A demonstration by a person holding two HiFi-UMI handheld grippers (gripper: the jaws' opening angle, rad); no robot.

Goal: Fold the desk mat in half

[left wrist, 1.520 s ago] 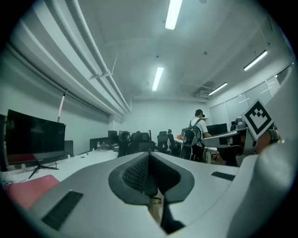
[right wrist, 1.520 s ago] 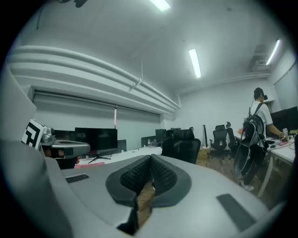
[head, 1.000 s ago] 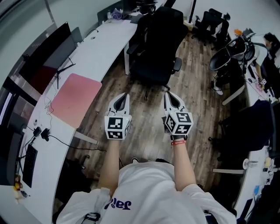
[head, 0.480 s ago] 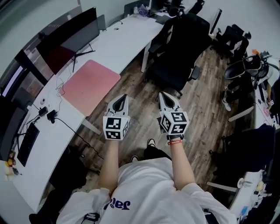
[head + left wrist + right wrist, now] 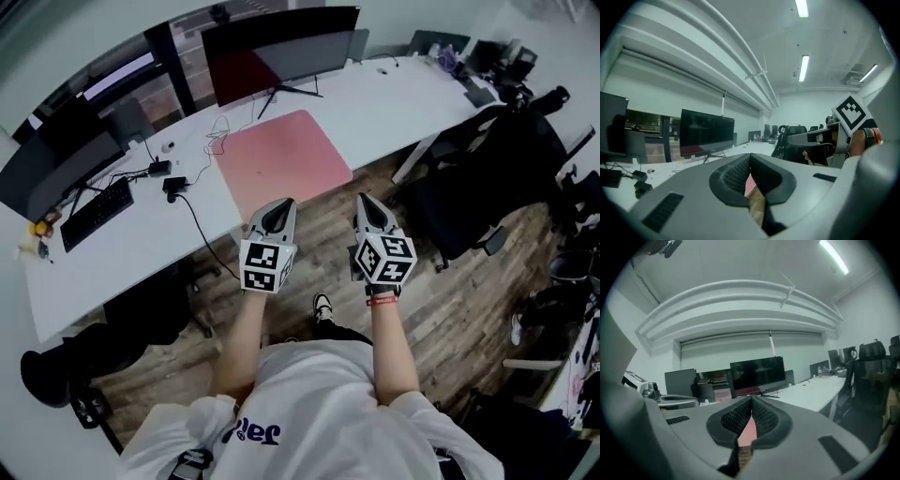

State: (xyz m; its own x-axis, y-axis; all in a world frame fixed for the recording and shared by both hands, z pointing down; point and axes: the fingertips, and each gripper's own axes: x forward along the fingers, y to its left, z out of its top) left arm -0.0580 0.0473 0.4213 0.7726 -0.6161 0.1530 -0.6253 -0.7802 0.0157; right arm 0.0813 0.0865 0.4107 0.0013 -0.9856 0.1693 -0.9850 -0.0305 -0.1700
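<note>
My left gripper [image 5: 284, 206] and right gripper [image 5: 366, 201] hang side by side in front of me, above the wooden floor [image 5: 323, 239]. Each has its jaws pressed together, tips meeting, with nothing between them. Both point toward the white desk [image 5: 394, 103] just ahead. The pink desk mat [image 5: 281, 155] lies flat and unfolded on it, near the front edge, and neither gripper touches it. Behind the mat stands a dark monitor [image 5: 281, 42]. A keyboard [image 5: 94, 214] lies further left on the desk, and a black chair [image 5: 487, 178] stands off to my right.
</note>
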